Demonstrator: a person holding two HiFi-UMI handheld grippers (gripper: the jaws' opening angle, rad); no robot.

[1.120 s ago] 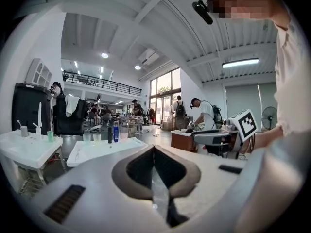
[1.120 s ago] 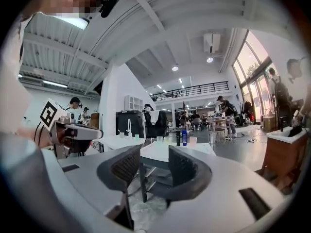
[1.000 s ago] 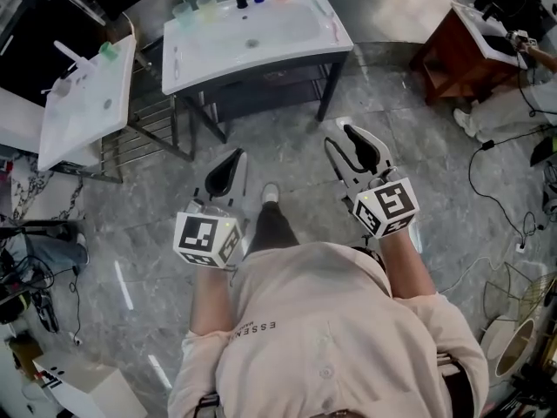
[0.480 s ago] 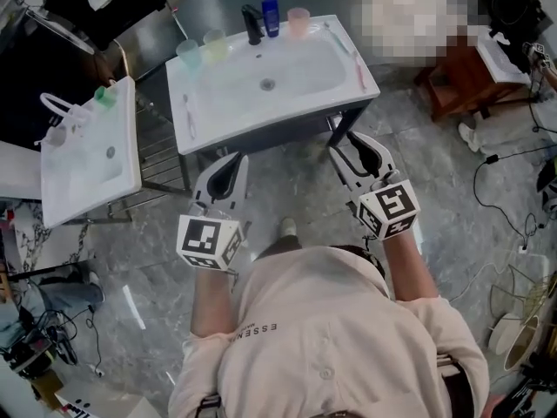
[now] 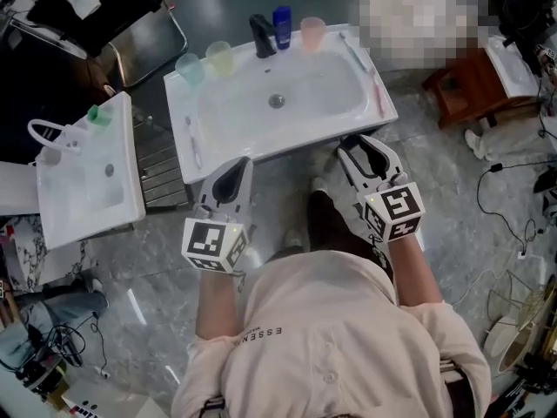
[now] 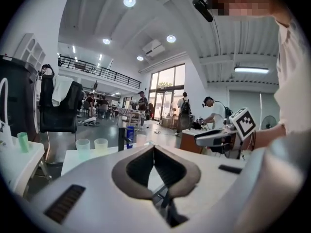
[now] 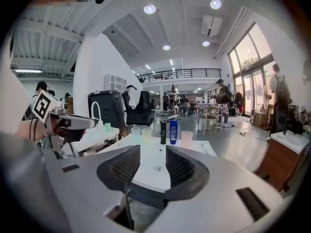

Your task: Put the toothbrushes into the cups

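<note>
Hovering at 6 o'clock of the sink (image 5: 296, 139), I have the left gripper (image 5: 237, 165) pinched shut on nothing, the right gripper (image 5: 364, 144) apart and empty; a white toothbrush (image 5: 193, 142) on the left rim and a pink toothbrush (image 5: 377, 96) on the right both lie 12-to-6, and the cups (image 5: 219, 57) at 12 o'clock stand empty.

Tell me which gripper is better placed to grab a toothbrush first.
Probably right: the right gripper is open, close to the pink toothbrush on the right rim of the sink; the left gripper is shut.
</note>
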